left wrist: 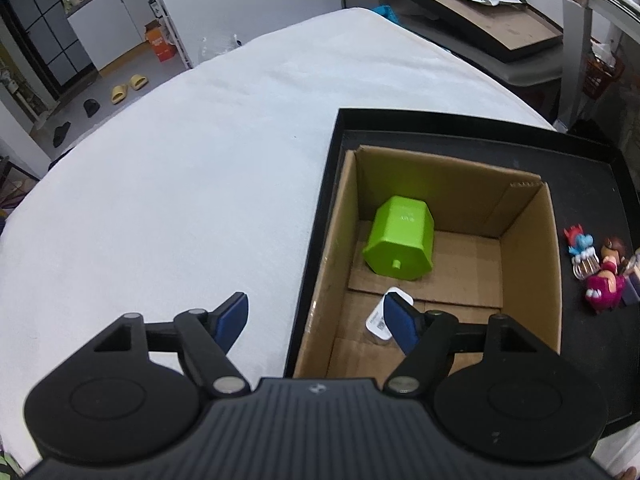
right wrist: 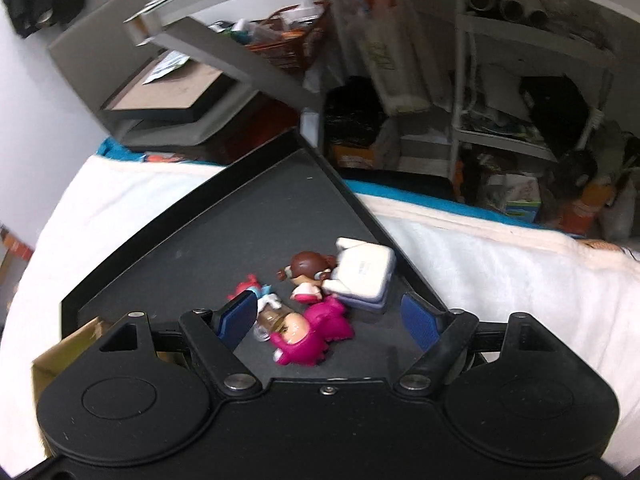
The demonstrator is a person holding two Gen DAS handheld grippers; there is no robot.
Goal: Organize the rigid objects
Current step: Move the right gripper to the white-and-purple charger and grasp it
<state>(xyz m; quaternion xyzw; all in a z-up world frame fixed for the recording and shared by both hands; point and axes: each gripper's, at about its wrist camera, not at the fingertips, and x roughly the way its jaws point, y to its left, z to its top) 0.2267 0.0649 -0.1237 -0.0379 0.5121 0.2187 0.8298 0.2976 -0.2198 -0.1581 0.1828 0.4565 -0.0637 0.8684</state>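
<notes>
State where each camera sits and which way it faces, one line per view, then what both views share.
Left wrist: on the left hand-held gripper, looking down into the cardboard box holding a green container; its open blue-padded fingers show.
Right wrist: on the right hand-held gripper, looking down at the toy figures and a white case; its open fingers show.
Shared: the black tray, toy figures, box and white cloth.

Our right gripper [right wrist: 334,318] hangs with its jaws spread wide over the black tray [right wrist: 192,248]. Between our fingers lies the magenta figure [right wrist: 310,334]; just ahead sit the brown-haired figure [right wrist: 308,270] and a white case [right wrist: 362,274].
</notes>
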